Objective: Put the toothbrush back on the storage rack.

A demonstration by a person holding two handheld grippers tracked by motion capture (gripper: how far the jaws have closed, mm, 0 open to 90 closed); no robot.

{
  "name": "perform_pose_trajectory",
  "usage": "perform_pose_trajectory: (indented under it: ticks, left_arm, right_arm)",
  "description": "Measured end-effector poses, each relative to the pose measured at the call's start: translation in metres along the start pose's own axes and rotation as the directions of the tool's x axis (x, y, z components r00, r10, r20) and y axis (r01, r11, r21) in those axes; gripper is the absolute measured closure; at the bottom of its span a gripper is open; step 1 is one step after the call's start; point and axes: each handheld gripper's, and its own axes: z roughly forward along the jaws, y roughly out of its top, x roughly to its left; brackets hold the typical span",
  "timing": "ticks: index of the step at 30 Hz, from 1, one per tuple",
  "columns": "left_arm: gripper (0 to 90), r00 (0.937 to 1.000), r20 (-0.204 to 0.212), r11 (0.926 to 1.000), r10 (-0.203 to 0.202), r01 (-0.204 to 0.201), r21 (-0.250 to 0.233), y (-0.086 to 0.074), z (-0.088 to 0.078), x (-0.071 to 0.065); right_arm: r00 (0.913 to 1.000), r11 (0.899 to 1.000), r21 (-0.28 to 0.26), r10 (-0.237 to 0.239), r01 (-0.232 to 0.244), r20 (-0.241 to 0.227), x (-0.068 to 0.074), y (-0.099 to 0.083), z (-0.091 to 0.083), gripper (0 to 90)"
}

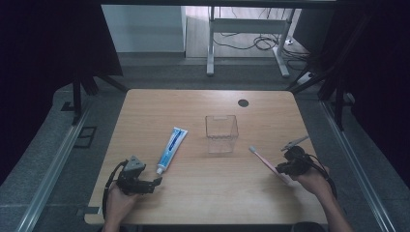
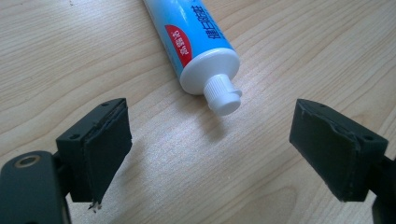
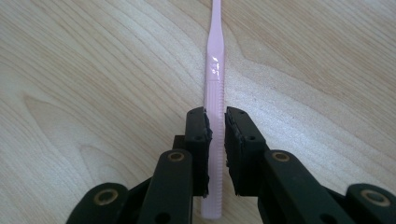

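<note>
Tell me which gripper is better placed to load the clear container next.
Right. The right gripper already clamps the pink toothbrush, near the clear container. The left gripper stands open, toothpaste tube ungrasped.

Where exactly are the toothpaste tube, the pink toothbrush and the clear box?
toothpaste tube [image 2: 223,95]: left gripper view, on its white cap.
pink toothbrush [image 3: 216,70]: right gripper view, on its handle.
clear box [image 1: 221,134]: high view, on its front wall.
</note>
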Motion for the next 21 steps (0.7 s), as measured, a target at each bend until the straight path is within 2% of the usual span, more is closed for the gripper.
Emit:
perform_pose_trajectory:
  ticks: [6,17,21]
  left_arm:
    - [12.7,1.0,0.001,1.0,0.0,0.0,0.0,0.0,0.0,0.0]
    - [12.7,1.0,0.003,1.0,-0.003,0.003,0.006,0.0,0.001,0.0]
    - [12.7,1.0,0.003,1.0,0.0,0.0,0.008,0.0,0.001,0.0]
  right_arm:
    - [0.9997,0.995,0.093,-0.023,0.023,0.001,0.0,0.017,0.005,78.6]
    - [0.9985,0.981,0.184,-0.055,0.055,-0.007,0.001,0.038,0.018,75.1]
    - [0.9979,0.974,0.219,-0.063,0.064,-0.013,0.002,0.043,0.024,74.9]
